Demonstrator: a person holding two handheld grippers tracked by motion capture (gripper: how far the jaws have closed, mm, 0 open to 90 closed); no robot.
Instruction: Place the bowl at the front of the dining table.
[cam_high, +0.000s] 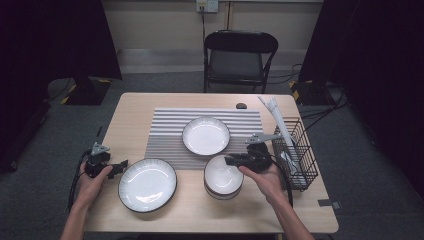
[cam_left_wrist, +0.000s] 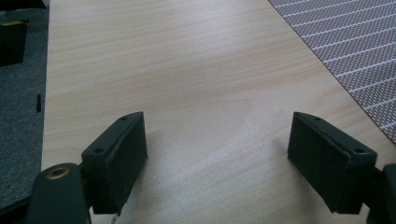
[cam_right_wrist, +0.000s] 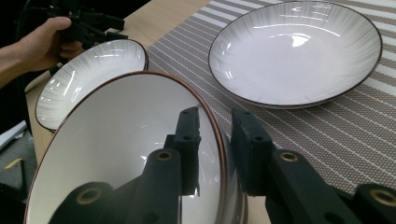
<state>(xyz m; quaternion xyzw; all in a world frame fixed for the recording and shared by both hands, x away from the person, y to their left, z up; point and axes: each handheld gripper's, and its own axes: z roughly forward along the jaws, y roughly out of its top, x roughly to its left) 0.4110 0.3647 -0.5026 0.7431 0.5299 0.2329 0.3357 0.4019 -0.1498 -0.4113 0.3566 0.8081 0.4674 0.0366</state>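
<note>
- Bowl (cam_right_wrist: 126, 154): white, brown rim, top of a small stack at the table's near edge, right of centre; in the high view (cam_high: 223, 176) just in front of the mat.
- Right gripper (cam_right_wrist: 215, 140): jaws straddle the bowl's rim, one inside, one outside, narrow gap. They look closed on the rim, though actual contact on the outer side is hard to confirm. High view (cam_high: 231, 160): it reaches in from the right, hand behind it.
- Plate (cam_high: 147, 184): left of the bowl, on bare wood, near the front edge, a little apart from the stack.
- Second plate (cam_high: 206, 135): on the striped mat (cam_high: 170, 135), just behind the bowl.
- Left gripper (cam_high: 121, 165): just beside the near plate's left rim, held low. Own view (cam_left_wrist: 217, 154): jaws wide apart, nothing between them, bare table (cam_left_wrist: 177, 70) below, mat corner at upper right.
- Wire basket (cam_high: 298, 155): right of the right hand, with white sticks (cam_high: 278, 120) leaning out.
- Chair (cam_high: 239, 55): beyond the far edge.
</note>
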